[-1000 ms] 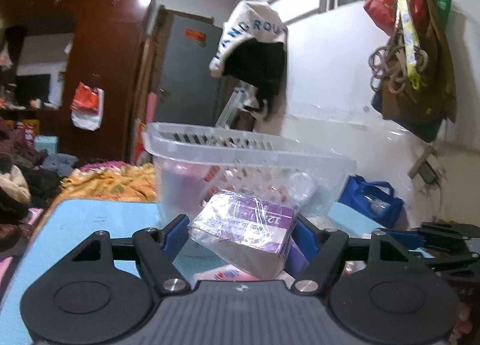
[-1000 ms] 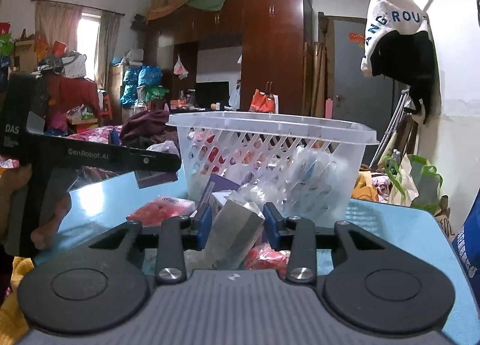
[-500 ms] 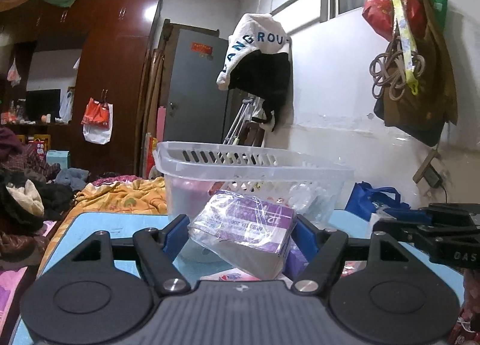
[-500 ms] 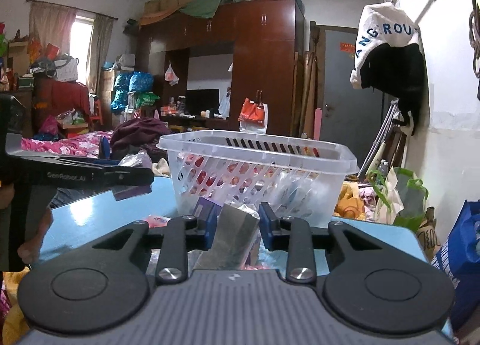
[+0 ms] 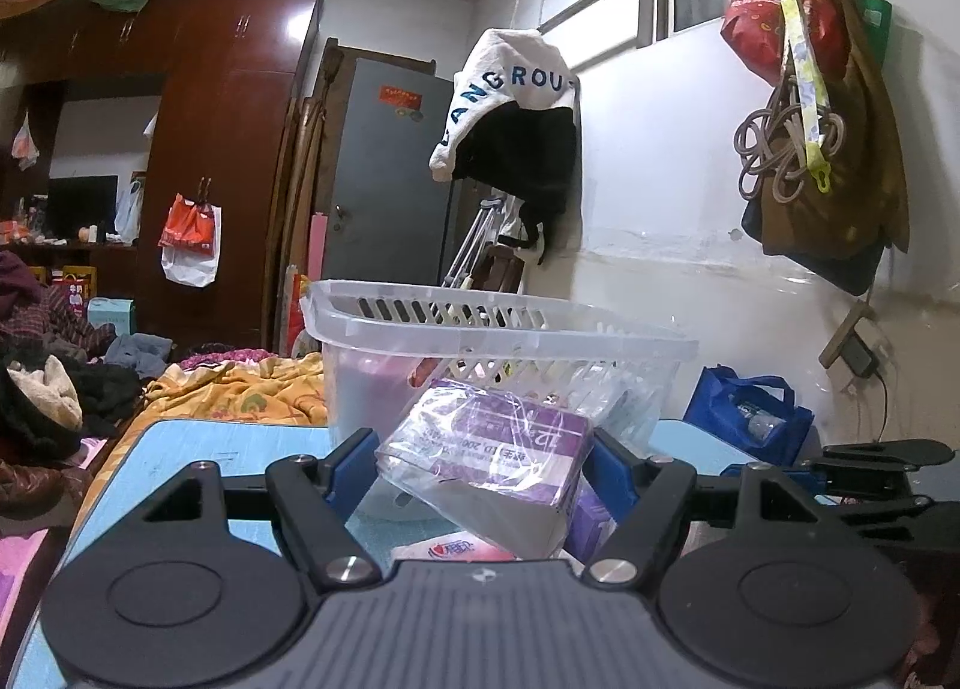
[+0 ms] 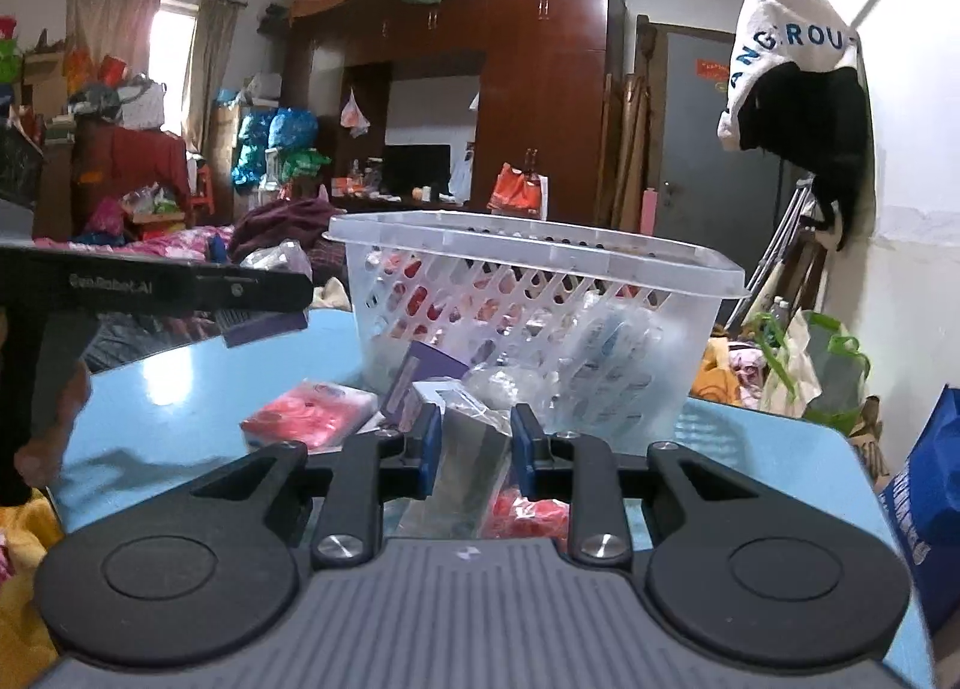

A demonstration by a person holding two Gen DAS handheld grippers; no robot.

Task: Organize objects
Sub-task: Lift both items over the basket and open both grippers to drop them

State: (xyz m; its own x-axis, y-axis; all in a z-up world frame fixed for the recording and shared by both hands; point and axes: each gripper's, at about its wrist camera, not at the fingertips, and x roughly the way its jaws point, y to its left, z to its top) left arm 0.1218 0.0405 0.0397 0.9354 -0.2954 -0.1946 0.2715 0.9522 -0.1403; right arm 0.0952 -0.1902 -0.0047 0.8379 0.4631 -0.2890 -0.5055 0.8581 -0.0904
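While both loads are clear of the surface (image 6: 180,389), the left hand-held gripper (image 5: 480,464) clamps a purple wrapped box (image 5: 489,452); the right hand-held gripper (image 6: 474,443) pinches a silvery packet (image 6: 465,467). Next: lift each over the basket (image 6: 540,251) rim ahead. Pink packets (image 6: 309,410) lie between.

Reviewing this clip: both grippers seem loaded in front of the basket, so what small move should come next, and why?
Probably lift the left gripper, shut on the purple plastic-wrapped pack, over the clear plastic basket's rim; the pack hangs just below it, and the right gripper has just closed on a silvery packet.
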